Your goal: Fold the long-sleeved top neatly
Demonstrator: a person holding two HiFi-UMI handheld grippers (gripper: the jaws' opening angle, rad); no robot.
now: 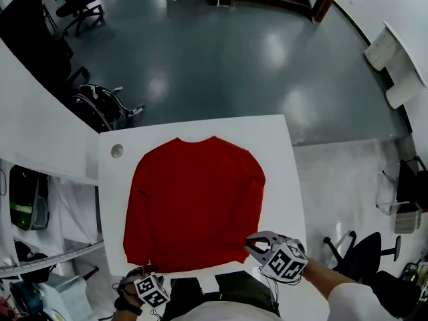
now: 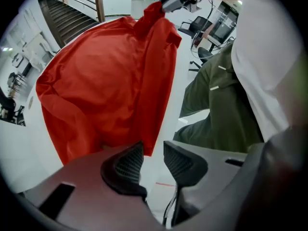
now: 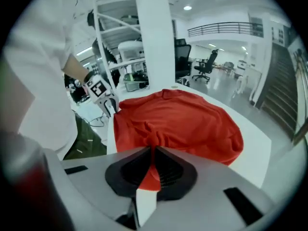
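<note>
A red long-sleeved top (image 1: 194, 202) lies flat on the white table (image 1: 281, 152), collar at the far side. My right gripper (image 1: 253, 246) is at its near right corner, shut on the hem; red cloth is pinched between the pads (image 3: 153, 153). From the left gripper view that corner (image 2: 154, 13) is lifted off the table. My left gripper (image 1: 144, 274) points down at the near left corner. Its jaws (image 2: 153, 150) stand apart with white table showing in the gap. The red hem (image 2: 144, 138) lies just beyond the left fingertip.
A small grey disc (image 1: 117, 151) sits at the table's far left corner. The person's green trousers (image 2: 216, 105) are right at the near table edge. Office chairs (image 1: 80, 5) stand on the floor beyond, another chair (image 1: 364, 246) at the right.
</note>
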